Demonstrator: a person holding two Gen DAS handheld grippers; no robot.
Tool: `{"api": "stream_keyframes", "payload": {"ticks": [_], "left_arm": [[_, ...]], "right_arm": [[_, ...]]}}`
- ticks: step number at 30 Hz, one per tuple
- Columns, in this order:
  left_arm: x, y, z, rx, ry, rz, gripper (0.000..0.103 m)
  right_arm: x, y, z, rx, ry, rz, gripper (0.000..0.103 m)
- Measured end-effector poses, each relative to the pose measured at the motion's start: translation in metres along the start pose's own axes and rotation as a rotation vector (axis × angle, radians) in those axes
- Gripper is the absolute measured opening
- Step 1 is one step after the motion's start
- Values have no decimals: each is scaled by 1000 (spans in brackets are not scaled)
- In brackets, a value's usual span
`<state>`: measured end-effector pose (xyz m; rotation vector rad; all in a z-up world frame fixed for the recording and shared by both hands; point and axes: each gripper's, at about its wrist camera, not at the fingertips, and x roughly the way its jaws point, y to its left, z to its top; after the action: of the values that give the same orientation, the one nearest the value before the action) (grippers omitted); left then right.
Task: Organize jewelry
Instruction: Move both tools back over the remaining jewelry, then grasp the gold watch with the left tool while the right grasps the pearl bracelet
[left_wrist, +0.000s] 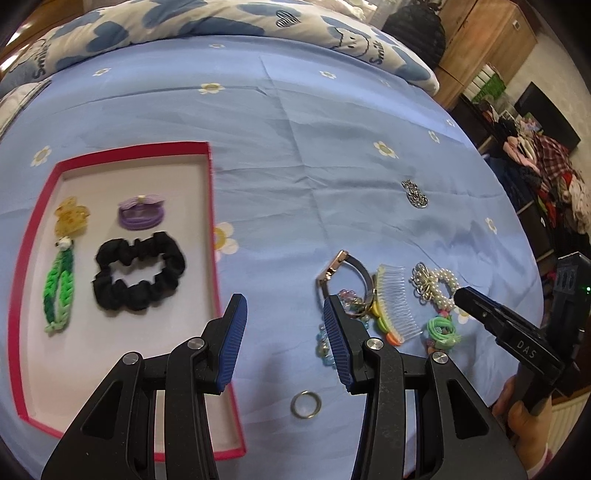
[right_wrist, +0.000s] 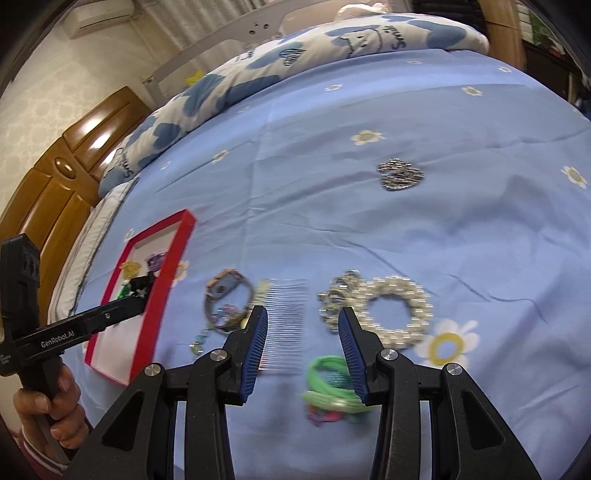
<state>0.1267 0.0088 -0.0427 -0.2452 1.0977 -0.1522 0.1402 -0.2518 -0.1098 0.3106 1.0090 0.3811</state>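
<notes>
A red-rimmed box (left_wrist: 211, 206) lies on the blue bedsheet and holds a black scrunchie (left_wrist: 138, 275), a purple hair tie (left_wrist: 141, 214), a yellow clip (left_wrist: 71, 218) and a green braided band (left_wrist: 59, 291). My left gripper (left_wrist: 282, 317) is open and empty, just right of the box. Loose pieces lie to its right: a watch (left_wrist: 341, 273), a clear comb (left_wrist: 397, 304), a pearl bracelet (left_wrist: 441, 286), green hair ties (left_wrist: 441, 328), a metal ring (left_wrist: 306, 403). My right gripper (right_wrist: 303, 328) is open and empty over the comb (right_wrist: 286, 310), the green ties (right_wrist: 328, 384) and the pearl bracelet (right_wrist: 400, 312).
A silver chain pile (left_wrist: 415, 194) lies farther back on the sheet; it also shows in the right wrist view (right_wrist: 399, 173). A patterned quilt (left_wrist: 184, 22) runs along the far edge. A wooden headboard (right_wrist: 66, 173) stands at the left, cluttered shelves (left_wrist: 546, 177) at the right.
</notes>
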Motion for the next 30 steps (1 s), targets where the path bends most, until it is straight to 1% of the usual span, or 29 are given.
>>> {"api": "stream_keyframes", "payload": {"ticks": [7,12,17,23,26,27,28,29,30], "left_arm": [[22,-17,6,38,35,-7,42],[41,-26,11,57,67,-12,42],[59,-30,14,68,91,5,42],[73,-35,17,82,99,16,41],[81,-39,17,97,110,18,41],[82,-40,17,102,111,17,40],[83,-42,16,108,111,14,36],[84,-43,16,112,111,8,26],[85,-44,16,115,113,4,22]], "right_arm": [[-3,-33,0,34,-1,-67,42],[5,-48,1,52,19,-90,42],[17,-55,0,46,50,-96,42],[24,-55,1,30,51,-90,42],[28,-53,2,18,56,-92,40],[29,-53,2,15,56,-92,40],[29,-52,2,12,54,-95,36],[29,-52,2,11,51,-101,33],[29,-53,1,13,45,-116,23]]}}
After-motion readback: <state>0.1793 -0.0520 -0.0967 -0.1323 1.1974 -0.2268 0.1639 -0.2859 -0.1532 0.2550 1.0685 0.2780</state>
